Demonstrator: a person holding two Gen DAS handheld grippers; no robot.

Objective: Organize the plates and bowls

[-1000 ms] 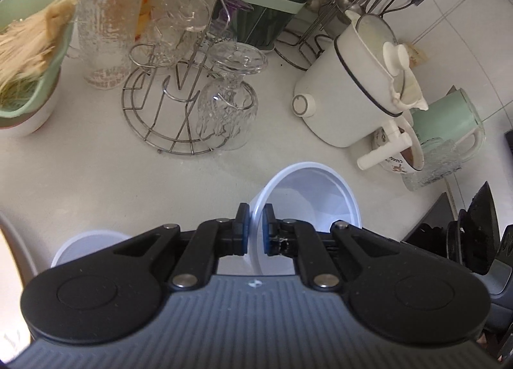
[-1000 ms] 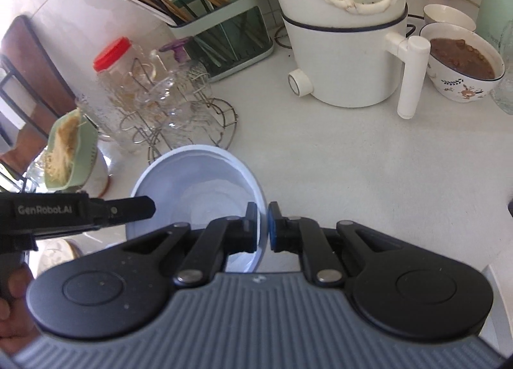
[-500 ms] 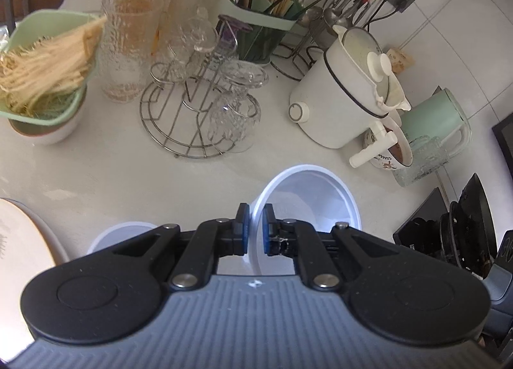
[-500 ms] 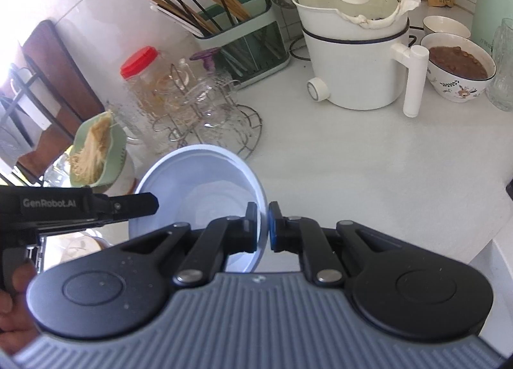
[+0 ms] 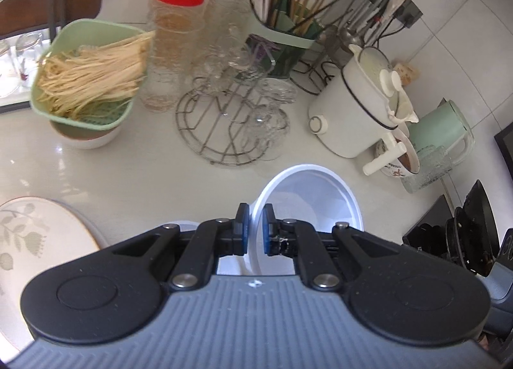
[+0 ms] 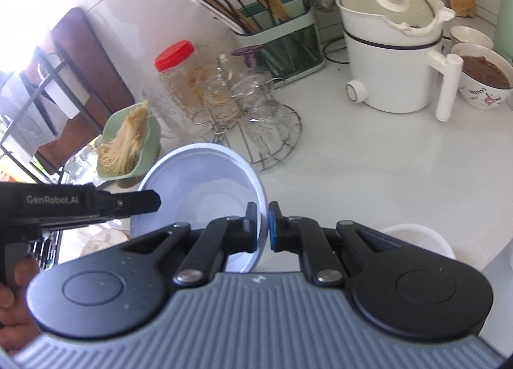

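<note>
Both grippers grip the same pale blue-white bowl (image 5: 307, 205) by opposite rims and hold it above the white counter. My left gripper (image 5: 255, 229) is shut on its left rim. My right gripper (image 6: 263, 227) is shut on its right rim; the bowl (image 6: 198, 189) fills the middle of the right wrist view, with the left gripper's body (image 6: 77, 205) at its left. A white plate with a leaf pattern (image 5: 29, 234) lies at the lower left. A second white bowl (image 6: 416, 237) sits on the counter under my right gripper.
A round wire glass rack (image 5: 234, 125) with upturned glasses stands ahead. A green strainer of noodles (image 5: 86, 80) is at left, a red-lidded jar (image 5: 174, 41) behind, a white electric pot (image 5: 356, 112) and a food bowl (image 6: 484, 80) at right, and a utensil holder (image 6: 282, 45) at the back.
Both grippers have lifted the bowl higher and drawn back from the counter; more of the counter, the strainer and the patterned plate have come into view. The grip has not changed.
</note>
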